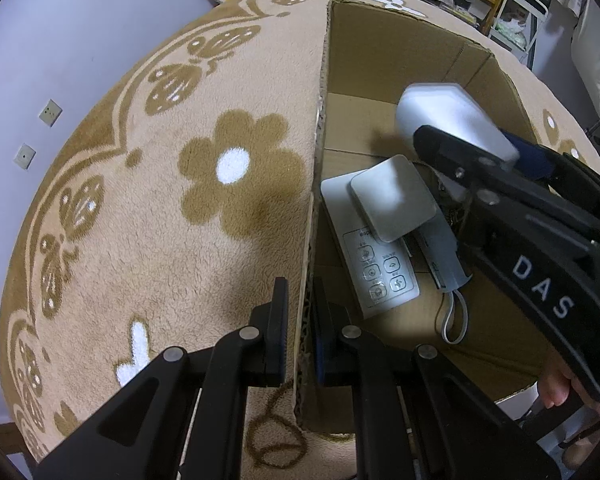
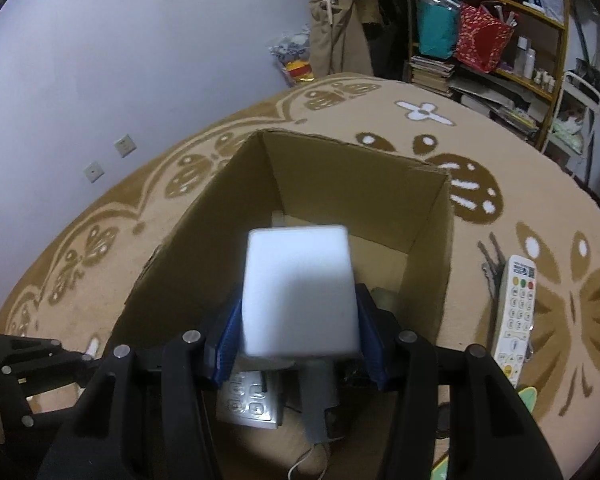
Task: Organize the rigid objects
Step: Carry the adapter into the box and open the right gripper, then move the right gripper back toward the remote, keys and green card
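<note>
- The left hand-held gripper [image 1: 300, 336] is clamped on the near wall of the cardboard box [image 1: 320, 128], with 1 finger outside over the rug and 1 inside the box.
- The right hand-held gripper [image 2: 298, 336] grips a white rectangular block [image 2: 300, 292] between its blue pads [image 2: 226, 344], holding it above the open box [image 2: 428, 232].
- In the left wrist view this block [image 1: 456, 120] hangs over the inside of the box, clear of the things on its floor, and looks blurred.
- On the box floor lie a flat white control panel with buttons [image 1: 376, 276], a white square pad [image 1: 394, 198] resting on top of it, and a grey device with a looped cord [image 1: 444, 252] just beside them.
- The box stands on a beige patterned rug with brown flowers [image 1: 236, 168].
- Outside the box, on the rug to its right, lies a white remote control [image 2: 516, 316], with some metal keys [image 2: 490, 260] just beside it.
- A shelf with books and bags [image 2: 480, 40] stands in the background against the wall.
</note>
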